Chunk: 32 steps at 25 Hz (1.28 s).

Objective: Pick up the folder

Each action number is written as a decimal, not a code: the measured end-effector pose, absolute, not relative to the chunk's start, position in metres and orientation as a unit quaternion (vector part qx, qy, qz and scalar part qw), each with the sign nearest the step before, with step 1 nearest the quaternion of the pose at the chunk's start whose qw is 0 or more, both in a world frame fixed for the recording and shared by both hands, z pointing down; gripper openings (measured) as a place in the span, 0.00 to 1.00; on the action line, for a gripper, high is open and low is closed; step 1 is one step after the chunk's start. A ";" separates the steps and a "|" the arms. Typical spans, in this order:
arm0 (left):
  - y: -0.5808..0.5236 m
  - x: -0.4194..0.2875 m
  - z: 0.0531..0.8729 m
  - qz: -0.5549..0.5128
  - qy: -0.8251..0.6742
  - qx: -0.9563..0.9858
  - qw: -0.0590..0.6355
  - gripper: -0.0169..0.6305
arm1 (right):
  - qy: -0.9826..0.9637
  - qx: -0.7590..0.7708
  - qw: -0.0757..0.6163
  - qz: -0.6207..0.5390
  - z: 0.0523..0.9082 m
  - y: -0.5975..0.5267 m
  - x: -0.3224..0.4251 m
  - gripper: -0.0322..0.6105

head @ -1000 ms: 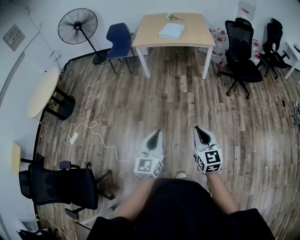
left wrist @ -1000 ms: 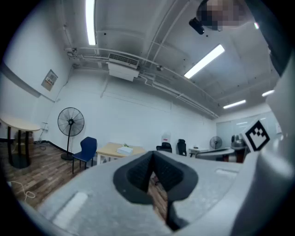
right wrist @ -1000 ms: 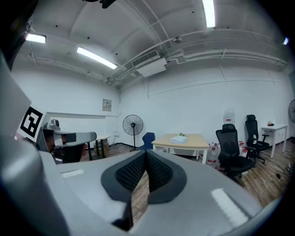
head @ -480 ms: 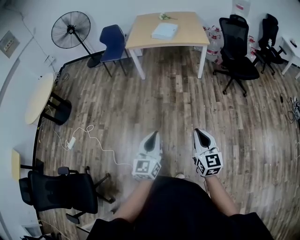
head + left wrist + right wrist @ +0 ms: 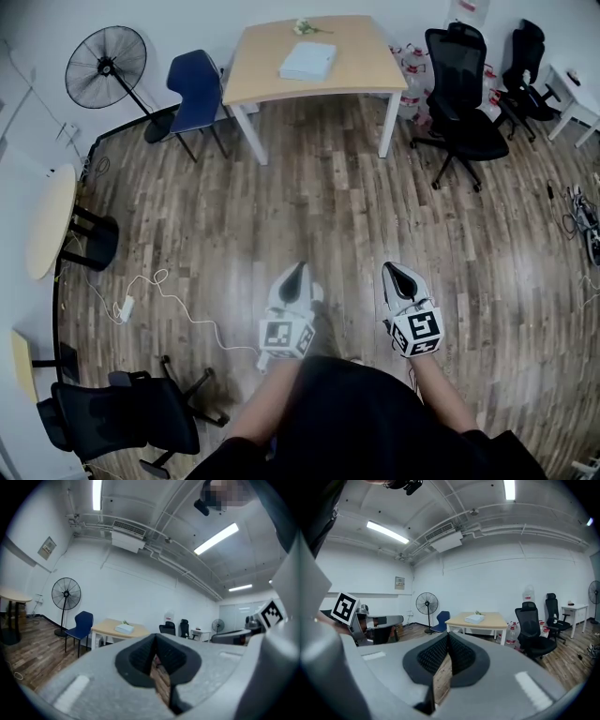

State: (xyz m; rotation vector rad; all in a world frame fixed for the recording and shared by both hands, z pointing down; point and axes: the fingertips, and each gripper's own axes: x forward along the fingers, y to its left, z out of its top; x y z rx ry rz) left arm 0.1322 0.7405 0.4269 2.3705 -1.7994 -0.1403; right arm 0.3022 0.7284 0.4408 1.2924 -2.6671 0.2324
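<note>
A pale blue-white folder point(image 5: 307, 61) lies flat on a light wooden table point(image 5: 361, 66) at the far end of the room, also seen as the folder point(image 5: 124, 628) and the folder point(image 5: 475, 618) in the two gripper views. My left gripper point(image 5: 295, 272) and right gripper point(image 5: 398, 270) are held side by side in front of the person's body, over the wooden floor, far short of the table. Both point towards it and both are shut with nothing between the jaws.
A blue chair point(image 5: 192, 89) and a standing fan point(image 5: 105, 58) stand left of the table. Black office chairs point(image 5: 459, 89) stand to its right. A round table point(image 5: 47, 220), a cable with power strip point(image 5: 127, 305) and another black chair point(image 5: 122, 412) line the left side.
The person has walked forward: the table, folder and chairs have come nearer and shifted left in the head view. Both grippers stay shut and keep their place ahead of the body.
</note>
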 end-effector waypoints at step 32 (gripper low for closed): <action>0.407 -0.107 0.411 -0.039 -0.591 0.800 0.095 0.03 | -0.875 0.456 0.130 0.098 0.426 0.376 0.078 0.05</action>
